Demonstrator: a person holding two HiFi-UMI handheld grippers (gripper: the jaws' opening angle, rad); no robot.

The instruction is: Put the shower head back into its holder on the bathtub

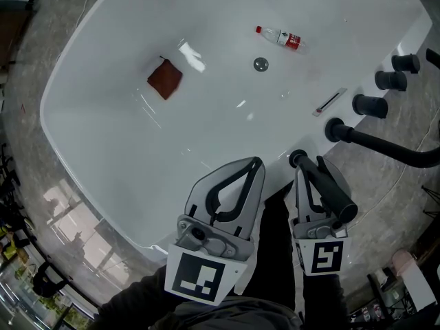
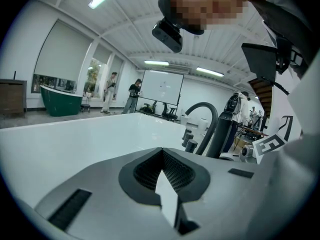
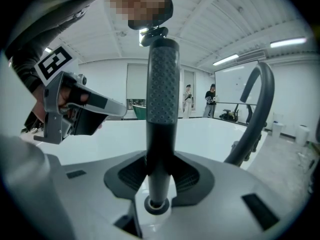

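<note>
Clamping the shower head [image 3: 161, 99], the right gripper [image 3: 159, 178] holds it upright, lower end at the holder ring [image 3: 157, 205] on the tub [image 1: 110, 143] rim. Left gripper [image 1: 256, 167] is just beside, jaws together, empty. Risk: letting go before it's seated, so the head tips into the tub toward the bottle [image 1: 280, 38].

Bathtub [image 1: 89, 115]: far end was cut off by the head view's top edge, and part of the near rim lay hidden under the left gripper [image 1: 256, 163] and right gripper [image 1: 309, 167]. Shower head [image 1: 333, 192]: whether its thin end sat in or only over the dark ring [image 1: 298, 159] on the tub's rim could not be told. Black hose [image 1: 392, 148] ran out of frame beyond the tub's rim. Bottle [image 1: 280, 38] in the tub: label was too small to read. Two people [image 2: 122, 93] far beyond the tub: no detail.
</note>
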